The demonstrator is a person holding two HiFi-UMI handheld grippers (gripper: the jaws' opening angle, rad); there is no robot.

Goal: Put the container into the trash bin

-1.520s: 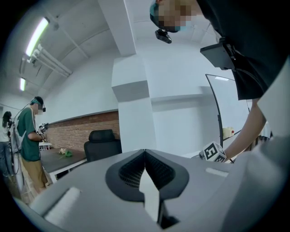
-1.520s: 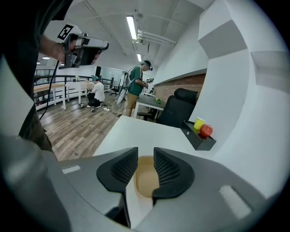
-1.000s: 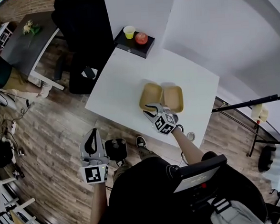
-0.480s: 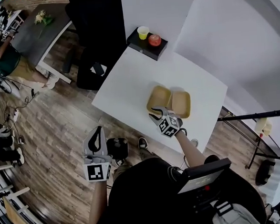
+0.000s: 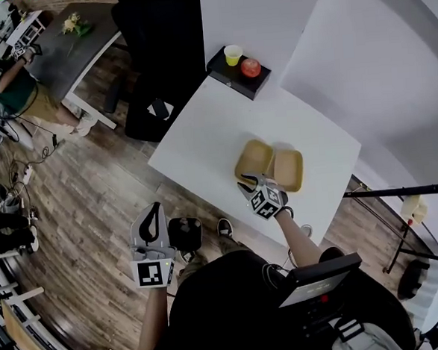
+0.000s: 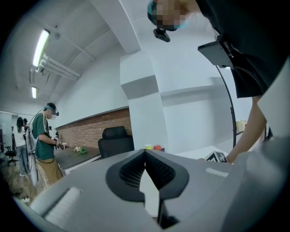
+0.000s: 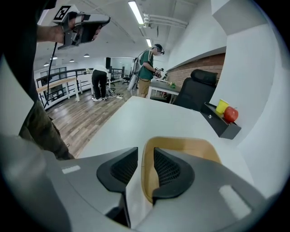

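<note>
The container (image 5: 271, 167) is a tan, matte clamshell lying open on the white surface (image 5: 215, 126). Its two shallow halves sit side by side with rounded corners, joined along the middle, and both look empty. It sits toward the near right part of the surface, well away from the far edge.

My right gripper (image 5: 247, 180) is at its near left corner. In the right gripper view the container's (image 7: 190, 147) raised rim runs up between my right fingers (image 7: 170, 170), one finger outside the wall and the other over the hollow. They stand a narrow way apart around that rim, with a sliver of white showing beside it, so I would not call them clamped.

My left gripper (image 5: 153, 210) hangs off to the near left over the wooden floor (image 5: 93, 187), clear of the surface. Its fingers (image 6: 156, 170) are pressed together with nothing between them.

At the far edge of the surface a black tray (image 5: 231, 76) carries a yellow cup (image 5: 233, 54) and a red apple (image 5: 250, 67).
</note>
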